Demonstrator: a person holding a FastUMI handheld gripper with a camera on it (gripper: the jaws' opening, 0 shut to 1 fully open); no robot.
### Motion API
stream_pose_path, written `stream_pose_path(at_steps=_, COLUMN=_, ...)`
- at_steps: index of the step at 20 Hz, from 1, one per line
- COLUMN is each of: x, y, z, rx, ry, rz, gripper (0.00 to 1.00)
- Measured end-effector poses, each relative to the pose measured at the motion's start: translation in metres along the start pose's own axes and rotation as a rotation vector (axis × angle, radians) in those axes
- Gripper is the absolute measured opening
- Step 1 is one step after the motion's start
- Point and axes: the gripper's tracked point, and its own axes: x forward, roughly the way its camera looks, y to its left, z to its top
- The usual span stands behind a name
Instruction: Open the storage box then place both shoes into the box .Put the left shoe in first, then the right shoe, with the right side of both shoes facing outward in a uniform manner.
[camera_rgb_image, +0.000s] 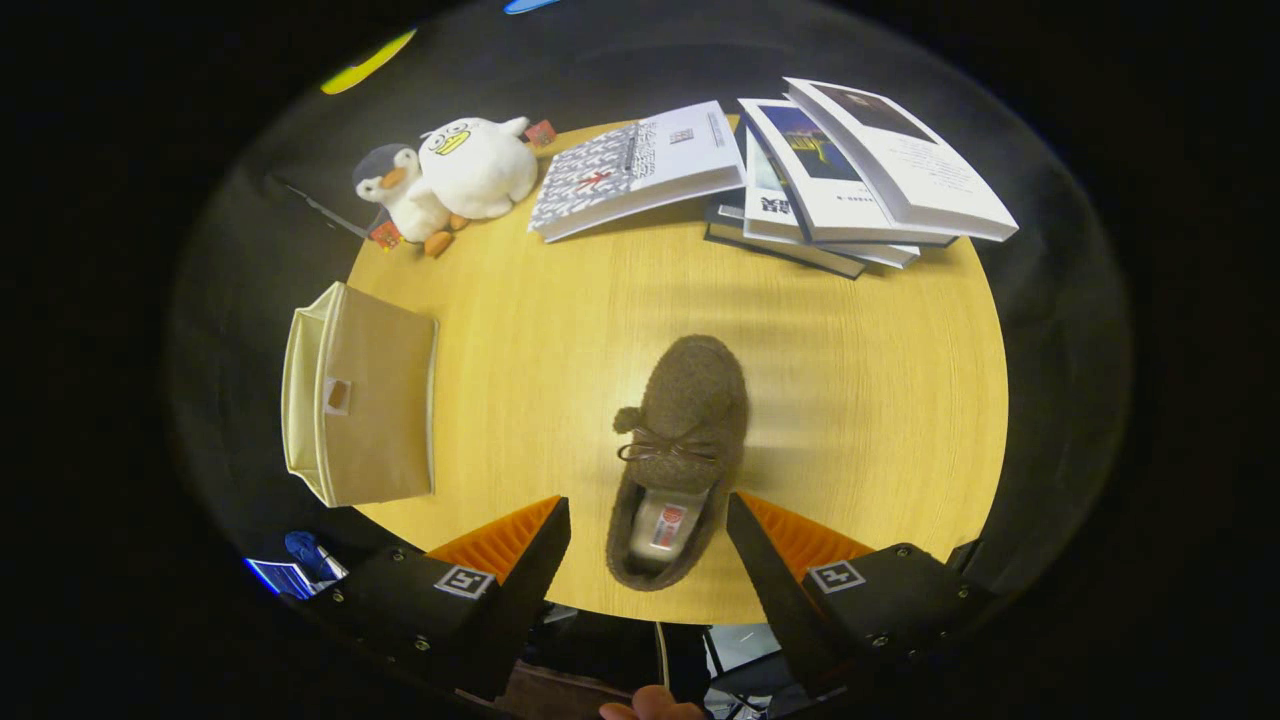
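Brown fuzzy shoe (680, 455) lies heel-end between the spread fingers of the gripper (648, 520), neither touching it, toe pointing beyond them; likely lined up for a heel pinch. Beige storage box (360, 395) sits off left, lid apparently closed.

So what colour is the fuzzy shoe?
Brown, with a small bow; the shoe lies between the open jaws in the gripper view.

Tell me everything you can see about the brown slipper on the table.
The brown slipper looks like fuzzy fleece, with a small bow across its top and a light insole label inside the opening. It lies upright on the round wooden table, toe pointing toward the books, heel between the open claw fingers, which do not touch it.
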Motion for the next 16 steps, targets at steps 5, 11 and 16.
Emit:
stream_pose_path(at_steps=5, x=0.038, y=-0.028, z=-0.018, rx=0.044, ry=0.071, rz=-0.023, gripper=0.98)
stream_pose_path(at_steps=11, x=0.076, y=-0.041, z=-0.021, rx=0.088, ry=0.107, rz=-0.041, gripper=0.91)
stream_pose_path(at_steps=16, x=0.088, y=-0.044, z=-0.025, rx=0.117, ry=0.125, rz=-0.041, gripper=0.35)
